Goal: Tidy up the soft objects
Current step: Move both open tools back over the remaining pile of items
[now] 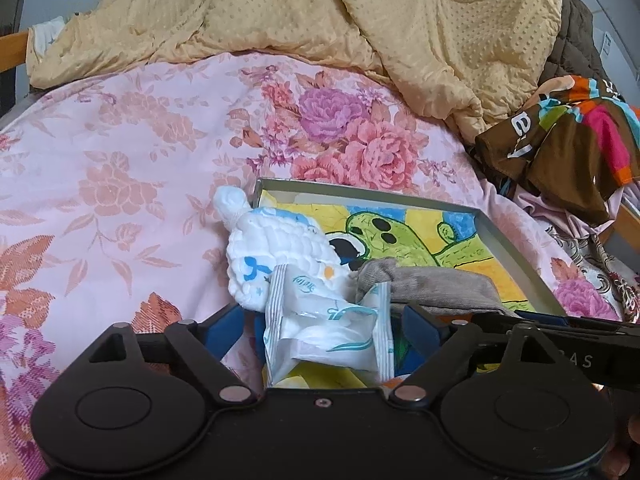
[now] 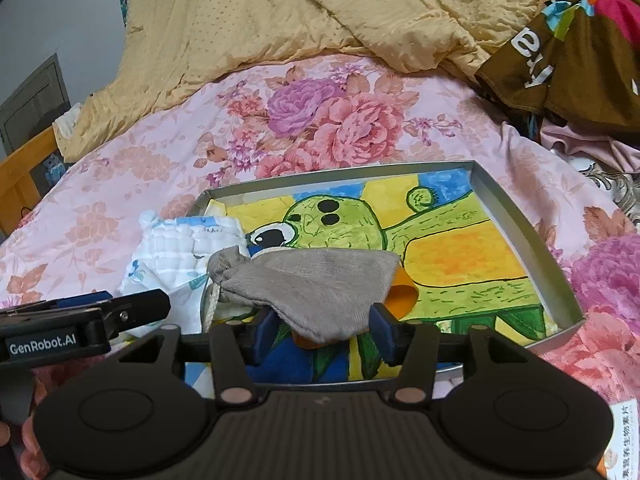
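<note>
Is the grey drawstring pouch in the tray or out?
In: the grey pouch lies on the tray's cartoon liner, inside the rim.

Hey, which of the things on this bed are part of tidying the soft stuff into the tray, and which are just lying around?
Part of the job:
- metal tray
- grey drawstring pouch
- white packet
- white quilted cloth

Lying about:
- yellow dotted blanket
- brown patterned garment
- floral bedsheet
</note>
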Demonstrator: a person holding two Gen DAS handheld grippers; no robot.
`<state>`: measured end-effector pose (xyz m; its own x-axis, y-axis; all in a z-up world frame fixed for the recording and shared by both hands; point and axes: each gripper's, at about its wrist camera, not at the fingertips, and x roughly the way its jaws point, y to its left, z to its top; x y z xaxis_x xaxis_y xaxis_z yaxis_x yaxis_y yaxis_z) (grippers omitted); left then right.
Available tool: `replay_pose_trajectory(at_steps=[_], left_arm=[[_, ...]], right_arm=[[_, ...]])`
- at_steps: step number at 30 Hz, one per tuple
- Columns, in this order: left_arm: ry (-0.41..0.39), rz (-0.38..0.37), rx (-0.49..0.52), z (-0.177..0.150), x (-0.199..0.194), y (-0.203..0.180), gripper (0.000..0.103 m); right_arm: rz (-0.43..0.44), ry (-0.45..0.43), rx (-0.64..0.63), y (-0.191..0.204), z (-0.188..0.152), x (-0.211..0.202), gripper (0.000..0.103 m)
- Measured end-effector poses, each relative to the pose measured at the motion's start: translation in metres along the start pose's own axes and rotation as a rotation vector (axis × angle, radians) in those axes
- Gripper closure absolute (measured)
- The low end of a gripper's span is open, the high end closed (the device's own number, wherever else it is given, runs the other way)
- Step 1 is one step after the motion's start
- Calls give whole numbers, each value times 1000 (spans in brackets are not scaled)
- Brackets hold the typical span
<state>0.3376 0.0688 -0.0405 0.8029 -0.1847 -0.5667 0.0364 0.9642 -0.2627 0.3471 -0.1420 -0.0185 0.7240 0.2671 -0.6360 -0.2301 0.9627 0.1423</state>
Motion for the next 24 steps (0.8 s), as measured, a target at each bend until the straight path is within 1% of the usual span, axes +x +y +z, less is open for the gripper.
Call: replay_pose_trajectory(at_steps=[7,12,14,17,18,20,24], left_arm=[[-8,9,-12,-1,-18,-5,14],[-28,13,11,-5,-40,-13,14],[-41,17,27,-6,-50,-17,14],[-68,25,43,-8,-65,-22,7],[-79,28,50,-10,-71,-23,6],[-95,33,73,-11,-80,-27,6],[-122,47,121,-15,-99,-35,4]], right_arm=[[3,-18,20,-4,0,-20,42],[-1,-46,19,-5,-1,-38,41],[0,-63,24,-6,-2,-46,36],[11,-93,33,-8,-3,-60,30],[15,-102,32,-8,-3,-65,29],[18,-127,24,-10,-5,-77,21],[17,-162,3,-13,-12,-99,15]])
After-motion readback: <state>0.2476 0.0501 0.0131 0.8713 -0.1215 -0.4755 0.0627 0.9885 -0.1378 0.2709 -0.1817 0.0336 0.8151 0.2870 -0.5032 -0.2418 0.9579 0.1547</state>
